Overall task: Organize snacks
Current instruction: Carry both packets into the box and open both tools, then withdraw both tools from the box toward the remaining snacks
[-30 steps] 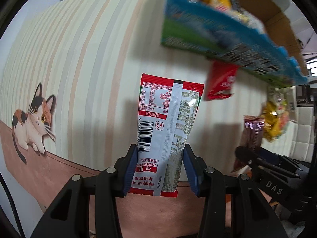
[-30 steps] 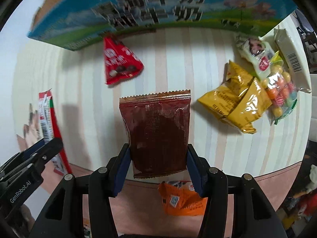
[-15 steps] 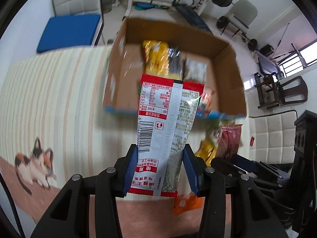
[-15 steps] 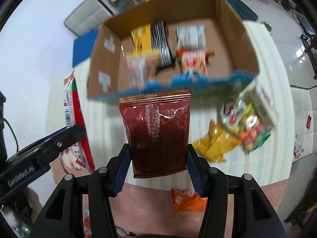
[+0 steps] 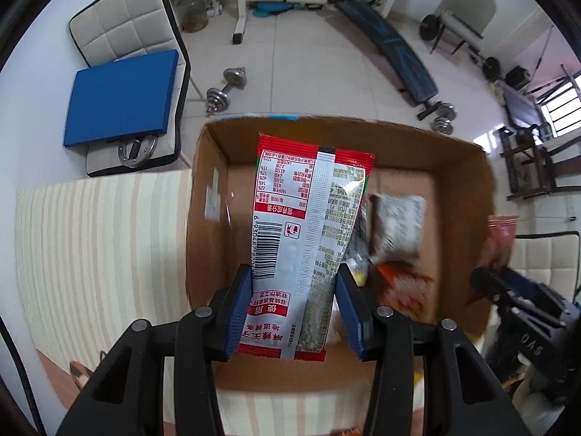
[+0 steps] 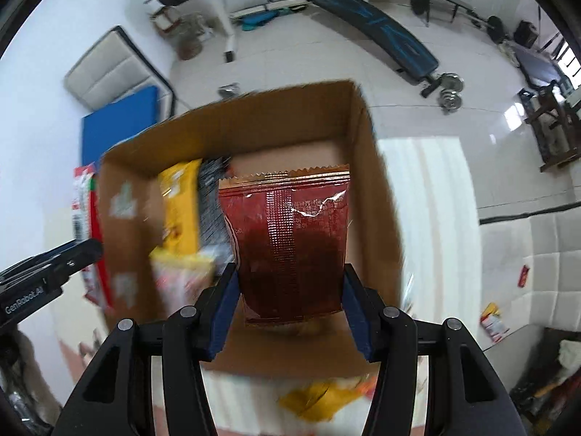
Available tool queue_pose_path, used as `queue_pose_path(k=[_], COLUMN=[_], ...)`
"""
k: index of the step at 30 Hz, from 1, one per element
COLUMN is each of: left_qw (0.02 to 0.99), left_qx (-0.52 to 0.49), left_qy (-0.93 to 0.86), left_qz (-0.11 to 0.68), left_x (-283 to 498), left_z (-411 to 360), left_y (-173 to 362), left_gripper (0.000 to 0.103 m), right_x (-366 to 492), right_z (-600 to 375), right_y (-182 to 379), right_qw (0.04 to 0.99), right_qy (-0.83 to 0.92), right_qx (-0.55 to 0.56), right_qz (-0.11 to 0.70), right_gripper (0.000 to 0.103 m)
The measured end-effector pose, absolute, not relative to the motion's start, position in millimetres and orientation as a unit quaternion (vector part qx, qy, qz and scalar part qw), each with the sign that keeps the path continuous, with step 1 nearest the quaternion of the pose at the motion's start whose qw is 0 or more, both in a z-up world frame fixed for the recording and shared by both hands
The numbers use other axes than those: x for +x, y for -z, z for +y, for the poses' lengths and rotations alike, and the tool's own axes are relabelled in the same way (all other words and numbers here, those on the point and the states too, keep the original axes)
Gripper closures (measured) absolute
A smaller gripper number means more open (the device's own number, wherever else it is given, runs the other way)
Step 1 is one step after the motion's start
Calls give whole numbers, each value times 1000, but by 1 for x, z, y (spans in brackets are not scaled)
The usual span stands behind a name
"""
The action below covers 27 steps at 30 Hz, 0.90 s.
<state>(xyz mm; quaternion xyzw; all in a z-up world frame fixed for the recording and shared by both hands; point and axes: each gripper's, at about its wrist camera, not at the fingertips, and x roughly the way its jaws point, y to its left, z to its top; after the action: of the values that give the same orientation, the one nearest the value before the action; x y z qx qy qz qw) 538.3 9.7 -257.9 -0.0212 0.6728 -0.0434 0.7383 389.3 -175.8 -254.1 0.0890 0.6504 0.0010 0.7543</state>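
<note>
My left gripper (image 5: 295,309) is shut on a red-and-white snack packet (image 5: 301,239) with a barcode, hanging over the left half of the open cardboard box (image 5: 207,218). My right gripper (image 6: 290,309) is shut on a dark red foil packet (image 6: 290,250), held over the right half of the same cardboard box (image 6: 377,218). Both grippers point down into the box. Inside lie several snacks: a grey-white pack (image 5: 397,225), an orange pack (image 5: 403,287), a yellow pack (image 6: 178,210) and a black pack (image 6: 210,210). The left gripper's red-and-white packet (image 6: 81,214) shows at the left edge of the right wrist view.
The box sits at the far edge of a striped tablecloth (image 5: 101,254). Yellow and orange packs (image 6: 323,399) lie on the cloth nearer than the box. Beyond are a chair with a blue cushion (image 5: 120,98), dumbbells (image 5: 227,89) and a weight bench (image 5: 392,47) on the tiled floor.
Both grippers have travelled with their packets from above the tablecloth to above the open box, rising a little. The box's inside now fills the middle of both views.
</note>
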Motion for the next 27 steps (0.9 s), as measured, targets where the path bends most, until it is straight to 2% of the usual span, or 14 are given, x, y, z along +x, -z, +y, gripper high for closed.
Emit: queue_pose_path(k=[7,13,16,18,20,21,27], left_qw=[707,697,693,696,700,702,709], left_qx=[-21,-16,-34,-34,-27,-26,-27], left_qy=[27,12,12,11,9,9,11], left_qz=[707,717,720,717,714,712,705], left_x=[578,593,598,598,597,597,591], left_z=[12,12,14,14,13,12,14], left_y=[299,309,311,308,304,303,293], left_gripper=[60,58,57,50,21,17,16], right_x=[434,450,454,454,453,452,446], right_z=[-189,-194,-192,-188,-183,-181,-172], right_y=[286,291,291,289,286,284,272], right_qw=[743,739,738,740,742,744,750], right_qy=[32,42,36,34,33,34,31], right_qx=[74,81,80,78,73,70,63], right_qz=[664,668,669,667,666,664,658], right_gripper=[45,44,36,30,20,15,12])
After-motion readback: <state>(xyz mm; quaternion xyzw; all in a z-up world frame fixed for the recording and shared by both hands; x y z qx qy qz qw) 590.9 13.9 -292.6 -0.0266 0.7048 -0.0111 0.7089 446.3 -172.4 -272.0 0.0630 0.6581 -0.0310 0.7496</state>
